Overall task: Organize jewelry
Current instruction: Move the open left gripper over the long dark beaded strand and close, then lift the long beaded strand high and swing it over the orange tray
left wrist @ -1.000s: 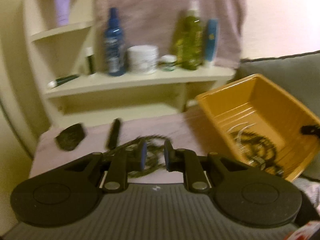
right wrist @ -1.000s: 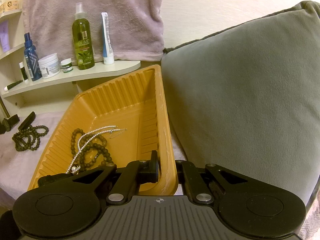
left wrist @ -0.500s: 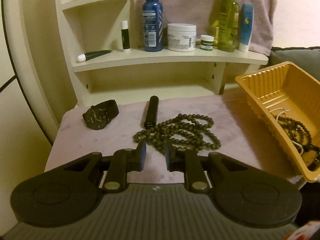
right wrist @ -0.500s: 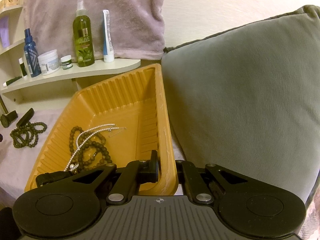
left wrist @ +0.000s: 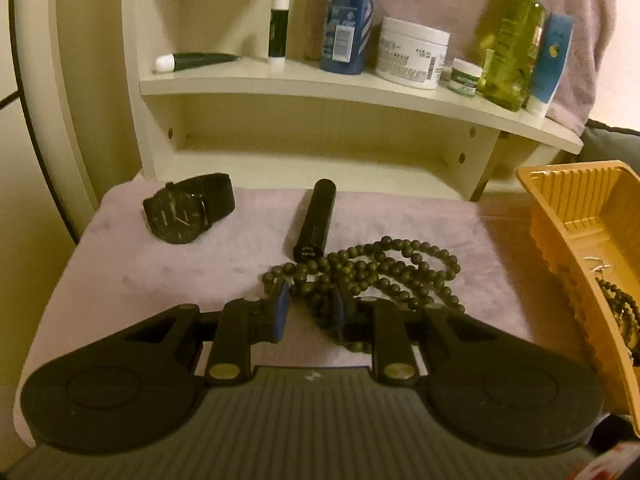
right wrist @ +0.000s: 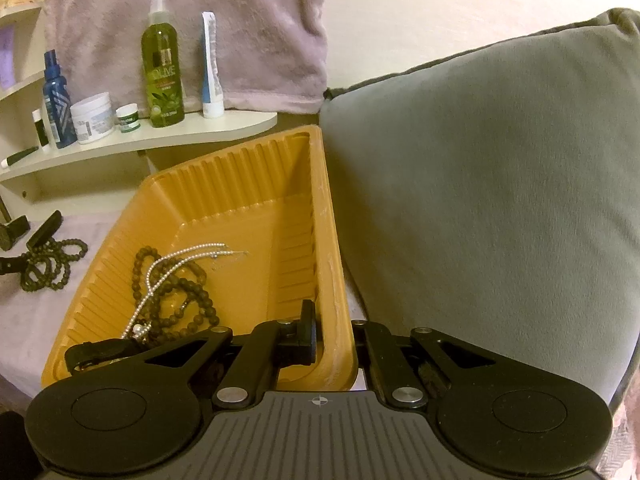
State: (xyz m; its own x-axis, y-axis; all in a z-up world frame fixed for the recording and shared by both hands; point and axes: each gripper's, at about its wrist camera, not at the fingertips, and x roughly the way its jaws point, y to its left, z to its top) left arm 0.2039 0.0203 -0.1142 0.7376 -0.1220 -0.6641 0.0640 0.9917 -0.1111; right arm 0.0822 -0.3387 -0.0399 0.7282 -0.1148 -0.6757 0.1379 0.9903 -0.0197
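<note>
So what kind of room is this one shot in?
Probably a bedroom or dressing corner at home: a cream shelf of toiletries such as the olive spray bottle, a grey cushion, and a plush lilac cloth under the jewelry.

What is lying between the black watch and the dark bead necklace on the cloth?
A black tube lies between the watch and the bead necklace, in the left wrist view.

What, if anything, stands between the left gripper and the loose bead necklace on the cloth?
Nothing visible. The left gripper has just been opening, and strands of the bead necklace already lie between its fingers; the black tube lies behind.
</note>
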